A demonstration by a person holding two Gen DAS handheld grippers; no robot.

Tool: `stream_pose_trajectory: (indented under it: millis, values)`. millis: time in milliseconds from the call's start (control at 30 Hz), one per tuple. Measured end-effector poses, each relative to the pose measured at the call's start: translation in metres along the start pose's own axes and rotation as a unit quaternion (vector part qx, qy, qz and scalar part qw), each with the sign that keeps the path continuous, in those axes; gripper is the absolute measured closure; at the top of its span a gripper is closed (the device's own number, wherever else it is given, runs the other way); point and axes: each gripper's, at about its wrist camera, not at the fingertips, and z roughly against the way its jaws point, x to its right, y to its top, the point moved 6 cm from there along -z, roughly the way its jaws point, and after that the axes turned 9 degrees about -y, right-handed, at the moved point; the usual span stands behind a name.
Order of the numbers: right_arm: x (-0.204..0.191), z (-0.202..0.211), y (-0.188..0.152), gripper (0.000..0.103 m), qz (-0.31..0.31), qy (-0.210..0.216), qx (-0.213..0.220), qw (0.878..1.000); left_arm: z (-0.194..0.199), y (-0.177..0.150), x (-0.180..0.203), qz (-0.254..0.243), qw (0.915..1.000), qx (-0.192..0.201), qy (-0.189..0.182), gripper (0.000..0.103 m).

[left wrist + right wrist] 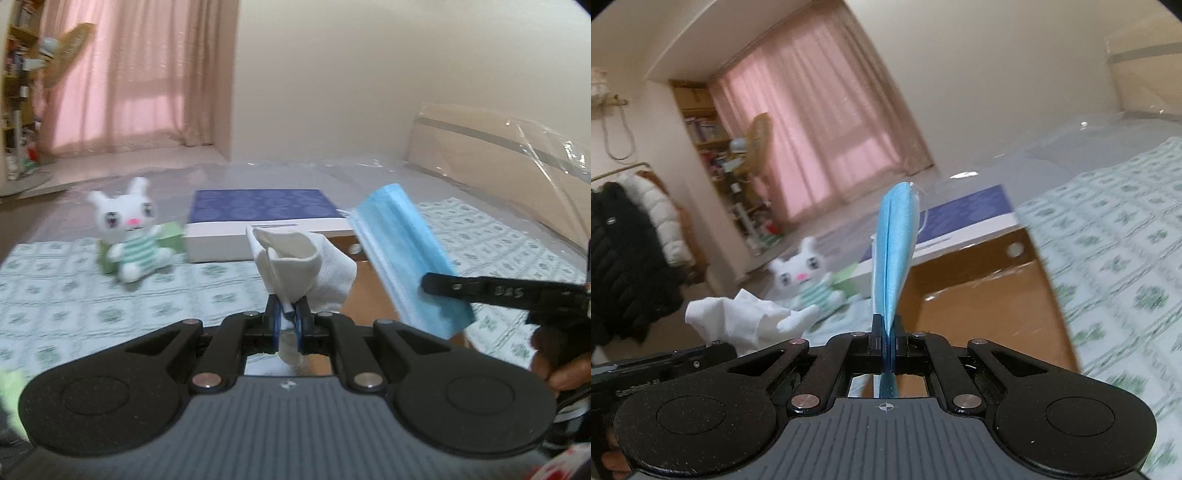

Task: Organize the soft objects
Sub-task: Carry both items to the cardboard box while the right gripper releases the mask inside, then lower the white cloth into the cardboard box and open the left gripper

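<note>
Blue mask (892, 251) and white sock (295, 266) sit pinched in jaws; lower both into cardboard box (979, 295) before releasing

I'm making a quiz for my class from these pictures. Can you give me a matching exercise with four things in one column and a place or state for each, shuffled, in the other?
Things:
1. white sock
2. blue face mask
3. toy rabbit
4. purple-topped box

Places or states:
A. sitting on the patterned cloth
B. pinched in the right claw
C. lying flat behind the sock
D. pinched in the left claw

Pairs: 1-D, 2-B, 3-A, 4-C
</note>
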Motion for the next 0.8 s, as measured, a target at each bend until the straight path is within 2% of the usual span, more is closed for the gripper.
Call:
stream_pose_trajectory:
  millis: [133,333,367,433,467,500,600,733,767,800]
  values:
    - [0.024,-0.023,0.005,0.101,0.003,-0.027,-0.004,1.0,-0.047,0.001,0.019,-0.003,0.9995,-0.022,-0.022,0.095]
    - [0.063,-0.055,-0.008,0.1,0.008,-0.069,-0.046,0.997,-0.105,-0.021,0.03,0.01,0.9963,-0.077,-0.038,0.095]
    - [0.068,-0.059,-0.01,0.097,0.006,-0.072,-0.052,0.996,-0.11,-0.026,0.031,0.011,0.9956,-0.084,-0.04,0.095]
    - [0.076,-0.066,-0.018,0.075,0.007,-0.082,-0.076,0.994,-0.122,-0.035,0.033,0.011,0.9943,-0.098,-0.04,0.095]
    - [0.08,-0.07,-0.02,0.051,0.01,-0.088,-0.085,0.992,-0.127,-0.039,0.034,0.011,0.9937,-0.104,-0.04,0.095]
    - [0.082,-0.071,-0.023,0.043,0.016,-0.093,-0.092,0.991,-0.131,-0.043,0.033,0.011,0.9932,-0.109,-0.04,0.095]
    - [0.085,-0.065,-0.026,0.043,0.031,-0.1,-0.075,0.992,-0.137,-0.051,0.032,0.008,0.9921,-0.12,-0.038,0.094]
    - [0.087,-0.06,-0.027,0.043,0.036,-0.104,-0.077,0.991,-0.143,-0.055,0.033,0.005,0.9908,-0.128,-0.043,0.094]
    - [0.088,-0.06,-0.026,0.043,0.032,-0.103,-0.078,0.991,-0.143,-0.056,0.034,0.003,0.9907,-0.129,-0.045,0.092]
    - [0.088,-0.059,-0.025,0.043,0.03,-0.102,-0.077,0.991,-0.143,-0.056,0.035,0.0,0.9907,-0.128,-0.046,0.084]
